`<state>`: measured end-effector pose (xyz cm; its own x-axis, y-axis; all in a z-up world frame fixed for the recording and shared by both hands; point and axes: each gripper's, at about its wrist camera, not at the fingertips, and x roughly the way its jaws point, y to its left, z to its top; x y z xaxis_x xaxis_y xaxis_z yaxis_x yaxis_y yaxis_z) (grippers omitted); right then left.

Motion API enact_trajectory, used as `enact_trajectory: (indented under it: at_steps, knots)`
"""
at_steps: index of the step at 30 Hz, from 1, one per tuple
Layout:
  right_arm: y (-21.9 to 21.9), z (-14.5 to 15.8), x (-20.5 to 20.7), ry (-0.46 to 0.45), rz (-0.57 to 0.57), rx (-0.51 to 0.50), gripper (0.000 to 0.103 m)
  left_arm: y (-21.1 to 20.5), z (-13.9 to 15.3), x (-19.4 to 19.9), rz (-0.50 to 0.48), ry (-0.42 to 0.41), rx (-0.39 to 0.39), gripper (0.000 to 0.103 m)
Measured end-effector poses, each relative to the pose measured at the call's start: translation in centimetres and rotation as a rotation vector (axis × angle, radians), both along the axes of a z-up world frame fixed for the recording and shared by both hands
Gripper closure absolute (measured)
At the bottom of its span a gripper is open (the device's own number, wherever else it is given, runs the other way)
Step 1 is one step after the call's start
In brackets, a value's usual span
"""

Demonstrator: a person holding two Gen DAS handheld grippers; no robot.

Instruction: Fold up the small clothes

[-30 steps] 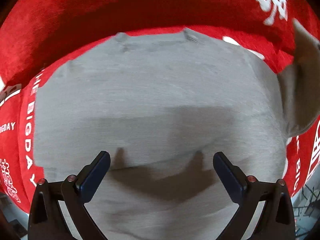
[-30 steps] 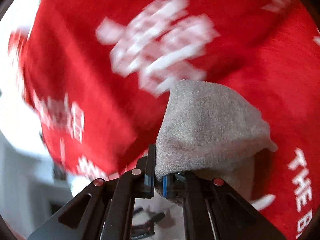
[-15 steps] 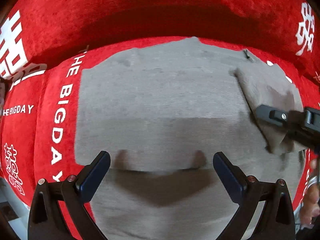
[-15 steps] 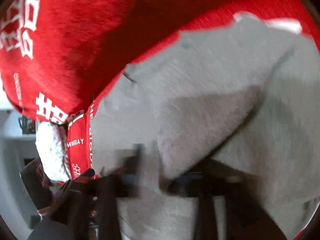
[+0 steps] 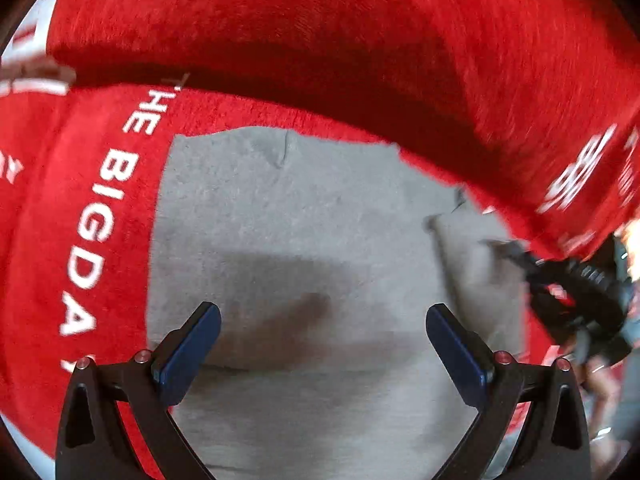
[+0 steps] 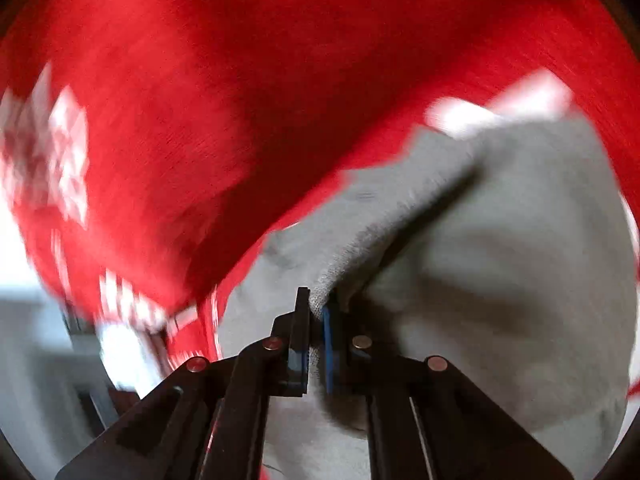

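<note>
**Grey garment on red cloth, one corner pinched and folded inward**

From the left wrist view we look down on a red cloth (image 5: 80, 208) printed with white lettering that reads "THE BIGDAY" along its left side. Behind it the red fabric rises in a thick, shadowed fold. Lying flat on the cloth is the grey garment (image 5: 296, 216), a soft knit piece that fills the middle of the view.

The left hand-held gripper (image 5: 322, 354) hangs over the garment's near part with its jaws spread wide and nothing between them. Its shadow falls on the grey fabric just ahead of the fingertips. We cannot tell whether the fingers touch the cloth.

As far as we can see, the garment's longer side runs from near the camera away toward the red fold, with its far edge lying roughly parallel to that fold. Its near end runs out of the picture, so we cannot be sure of its full shape.

Further right, a flap of the garment lies doubled over onto the main body, its crease running away from us. At the right edge, blurred, the right hand-held gripper (image 5: 500, 248) meets this flap.

From the right wrist view, the right hand-held gripper (image 6: 317, 320) has its jaws closed tight on a ridge of the grey garment (image 6: 520, 240), lifted into a peak between the pads.
</note>
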<state>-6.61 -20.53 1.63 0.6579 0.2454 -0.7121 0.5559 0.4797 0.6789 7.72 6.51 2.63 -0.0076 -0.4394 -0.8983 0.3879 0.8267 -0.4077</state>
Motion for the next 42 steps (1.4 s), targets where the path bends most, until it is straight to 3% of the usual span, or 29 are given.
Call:
enact_trajectory:
  at_steps: [3, 6, 9, 12, 13, 15, 18, 22, 26, 28, 29, 30, 31, 32, 33, 35, 38, 42]
  knots:
    - [4.5, 1.3, 3.5, 0.008, 0.24, -0.116, 0.097, 1.6, 0.0, 1.5, 0.049, 0.049, -0.086, 0.0]
    - [9.6, 0.1, 4.7, 0.075, 0.457, -0.21, 0.095, 2.4, -0.4, 2.3, 0.07, 0.087, -0.129, 0.0]
    - [13.3, -2.2, 4.8, 0.175, 0.612, -0.28, 0.091, 2.7, -1.5, 2.7, 0.075, 0.14, -0.164, 0.0]
    - [15.0, -3.1, 3.5, 0.212, 0.673, -0.32, 0.077, 2.3, -2.5, 2.6, 0.066, 0.167, -0.169, 0.0]
    - [14.8, -2.9, 2.9, 0.201, 0.663, -0.306, 0.064, 2.1, -2.9, 2.5, 0.061, 0.174, -0.164, 0.0]
    - [13.9, -2.6, 1.8, 0.198, 0.623, -0.258, 0.049, 1.7, -3.5, 2.2, 0.053, 0.184, -0.154, 0.0]
    - [10.8, -2.7, -1.7, 0.229, 0.472, -0.153, 0.047, 1.2, -4.2, 1.9, 0.049, 0.198, -0.131, 0.0]
    - [6.1, -3.9, -6.9, 0.262, 0.159, 0.026, 0.047, 0.8, -4.3, 1.8, 0.055, 0.186, -0.11, 0.0]
    - [1.9, -5.2, -12.7, 0.203, -0.17, 0.158, 0.047, 0.5, -4.5, 2.1, 0.062, 0.18, -0.099, 0.0]
    - [0.7, -6.2, -14.1, 0.169, -0.278, 0.222, 0.047, 0.3, -4.6, 2.2, 0.06, 0.175, -0.089, 0.0]
    - [0.1, -6.7, -14.5, 0.149, -0.328, 0.258, 0.048, 0.0, -4.6, 2.2, 0.058, 0.169, -0.081, 0.004]
    - [-0.3, -7.0, -14.7, 0.132, -0.36, 0.282, 0.065, -0.2, -4.6, 2.2, 0.056, 0.161, -0.069, 0.022]
    - [-0.6, -7.1, -14.6, 0.127, -0.366, 0.284, 0.097, -0.5, -4.7, 2.1, 0.045, 0.151, -0.038, 0.037]
    - [-0.5, -7.1, -14.1, 0.132, -0.354, 0.28, 0.097, -0.7, -4.9, 2.1, 0.038, 0.147, -0.014, 0.072]
    - [-0.6, -6.7, -13.7, 0.134, -0.328, 0.252, 0.097, -0.6, -5.1, 2.0, 0.037, 0.16, -0.004, 0.096]
    - [-0.6, -5.6, -13.2, 0.116, -0.26, 0.186, 0.097, -0.2, -4.8, 1.7, 0.053, 0.167, -0.033, 0.096]
    - [-1.7, -4.6, -14.1, 0.119, -0.225, 0.115, 0.097, 0.2, -3.5, 0.5, 0.039, 0.113, -0.043, 0.096]
    - [-4.1, -6.8, -16.3, 0.144, -0.217, 0.169, 0.097, 0.0, -4.4, -0.9, 0.007, 0.111, 0.005, 0.096]
